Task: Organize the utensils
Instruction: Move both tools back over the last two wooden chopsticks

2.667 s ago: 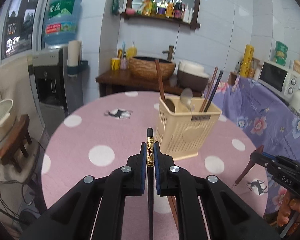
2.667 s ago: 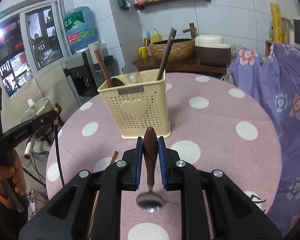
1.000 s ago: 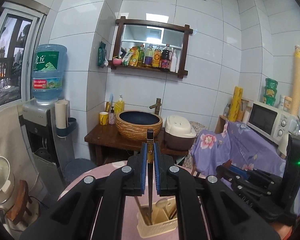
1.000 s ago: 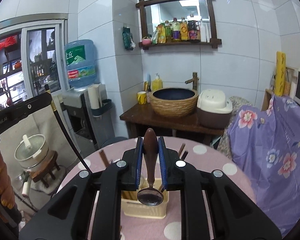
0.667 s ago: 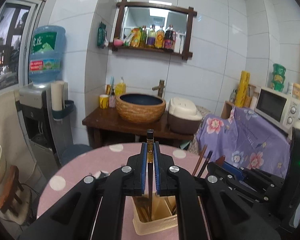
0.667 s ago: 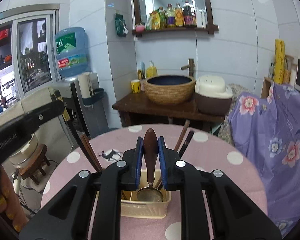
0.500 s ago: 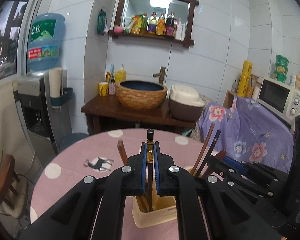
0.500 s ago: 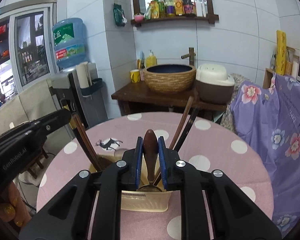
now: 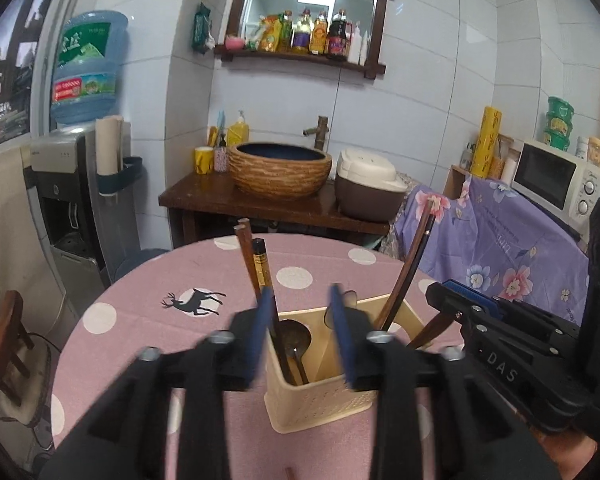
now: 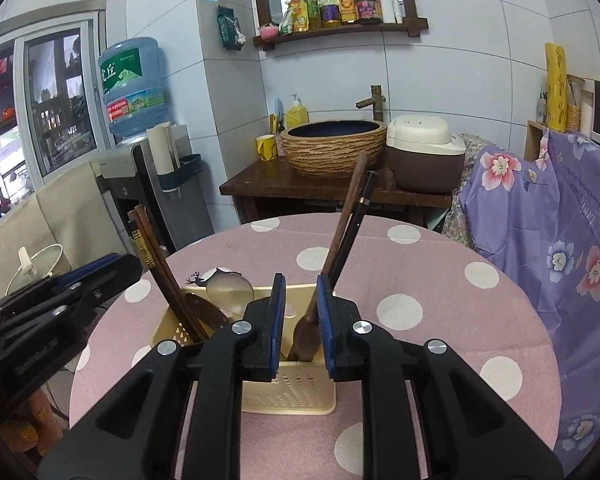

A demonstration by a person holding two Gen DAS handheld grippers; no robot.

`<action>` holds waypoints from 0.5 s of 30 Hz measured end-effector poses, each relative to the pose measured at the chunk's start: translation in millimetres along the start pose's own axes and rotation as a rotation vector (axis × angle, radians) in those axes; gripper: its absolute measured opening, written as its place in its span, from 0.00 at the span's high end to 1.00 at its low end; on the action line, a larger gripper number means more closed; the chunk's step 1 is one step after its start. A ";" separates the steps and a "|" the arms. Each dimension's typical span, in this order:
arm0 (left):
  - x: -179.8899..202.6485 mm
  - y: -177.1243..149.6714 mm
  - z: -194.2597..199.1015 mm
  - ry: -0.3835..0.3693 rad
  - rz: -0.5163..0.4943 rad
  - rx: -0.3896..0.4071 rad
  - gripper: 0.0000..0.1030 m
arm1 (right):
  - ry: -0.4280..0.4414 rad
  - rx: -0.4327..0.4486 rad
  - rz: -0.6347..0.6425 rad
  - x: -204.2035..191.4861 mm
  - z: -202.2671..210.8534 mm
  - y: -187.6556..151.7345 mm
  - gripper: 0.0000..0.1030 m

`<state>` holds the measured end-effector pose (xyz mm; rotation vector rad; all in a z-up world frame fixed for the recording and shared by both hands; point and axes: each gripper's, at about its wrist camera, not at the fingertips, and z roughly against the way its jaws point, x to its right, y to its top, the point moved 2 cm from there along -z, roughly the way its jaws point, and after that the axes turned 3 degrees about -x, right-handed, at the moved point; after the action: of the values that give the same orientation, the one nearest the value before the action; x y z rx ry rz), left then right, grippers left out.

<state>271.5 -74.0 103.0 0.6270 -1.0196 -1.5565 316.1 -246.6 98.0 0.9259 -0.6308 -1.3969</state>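
A cream utensil holder [image 9: 316,400] [image 10: 288,392] stands on the pink dotted table [image 9: 140,320]. My left gripper [image 9: 300,300] hovers just over it, blurred, its jaws opening. The black chopstick with a gold band [image 9: 262,264] has left the pads and leans in the holder beside the left pad, next to brown chopsticks [image 9: 244,252]. My right gripper [image 10: 300,278] is over the holder's other side and its jaws are opening. The brown-handled spoon [image 10: 306,336] sits low between them, down in the holder, leaning towards the right pad. More chopsticks [image 10: 348,216] lean out at the back.
Behind the table stand a wooden stand with a woven basin [image 9: 280,168], a rice cooker [image 9: 366,188] and a water dispenser [image 9: 60,208]. A purple floral cloth [image 10: 560,240] and a microwave [image 9: 556,180] are on the right. A person's hand [image 10: 20,432] holds the left tool.
Both grippers sank onto the holder. The left jaws opened and the black chopstick dropped in. The spoon slid down between the right jaws into the holder.
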 end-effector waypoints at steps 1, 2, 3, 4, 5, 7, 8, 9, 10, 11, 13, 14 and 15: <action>-1.1 -3.4 8.7 0.005 -0.004 0.023 0.49 | -0.002 0.008 0.000 -0.3 5.9 -3.3 0.81; -2.3 -8.1 18.2 0.015 -0.013 0.042 0.45 | -0.009 0.012 0.007 -1.5 11.6 -7.3 0.80; -3.0 -12.8 25.2 0.027 -0.024 0.052 0.42 | -0.012 0.012 0.014 -2.8 16.2 -11.3 0.76; -4.3 -17.4 30.2 0.036 -0.032 0.055 0.40 | -0.013 0.009 0.020 -4.8 21.1 -16.9 0.75; -6.2 -23.0 34.8 0.044 -0.036 0.053 0.37 | -0.013 0.001 0.023 -6.9 25.1 -23.7 0.74; -13.6 -37.0 41.9 0.053 -0.029 0.035 0.34 | -0.008 -0.027 0.031 -11.3 29.9 -38.0 0.67; -18.1 -44.9 43.9 0.057 -0.021 0.018 0.33 | -0.005 -0.038 0.033 -13.4 31.8 -46.2 0.64; -22.4 -53.4 44.7 0.061 -0.014 -0.004 0.33 | -0.007 -0.052 0.038 -16.8 33.3 -57.1 0.59; -26.0 -60.2 44.6 0.067 -0.008 -0.023 0.33 | -0.011 -0.065 0.046 -19.6 34.3 -65.5 0.59; -30.1 -69.5 44.9 0.078 -0.002 -0.043 0.33 | -0.013 -0.085 0.055 -23.6 34.5 -76.2 0.59; -36.6 -86.0 45.6 0.107 -0.001 -0.073 0.33 | -0.015 -0.116 0.061 -29.5 34.9 -95.8 0.59; -40.8 -95.2 45.7 0.125 0.001 -0.090 0.33 | -0.015 -0.136 0.064 -33.0 33.9 -106.1 0.59; -44.8 -105.0 44.9 0.142 0.008 -0.110 0.33 | -0.013 -0.158 0.065 -36.3 32.4 -115.8 0.59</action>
<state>192.2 -17.5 28.3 0.6464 -0.8237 -1.5270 222.6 -208.7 23.1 0.7647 -0.5469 -1.3749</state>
